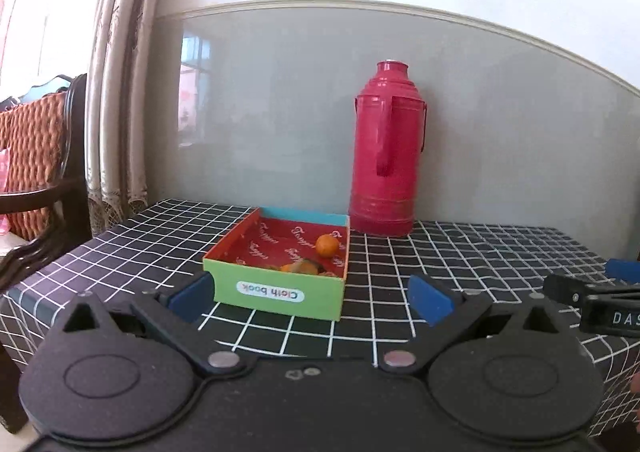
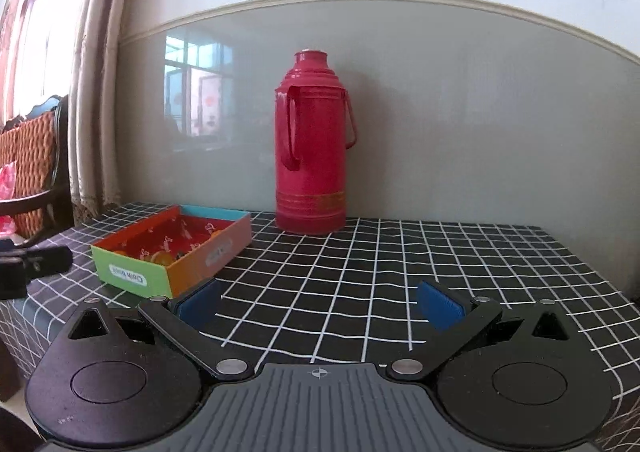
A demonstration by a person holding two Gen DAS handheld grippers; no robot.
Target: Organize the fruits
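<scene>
Shallow cardboard box (image 1: 276, 294), green front, red printed lining, sits on black-and-white grid-cloth worktop (image 2: 400, 272). Round orange fruit (image 1: 326, 245) in box's far right corner; second orange piece (image 1: 289, 267) near front wall. Glossy red flask (image 2: 310, 144) upright behind. Left claw (image 1: 310, 298) and right claw (image 2: 318, 302) both spread wide, empty, blue pads.

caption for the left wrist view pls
Open left gripper faces a box holding an orange, red thermos behind.
</scene>
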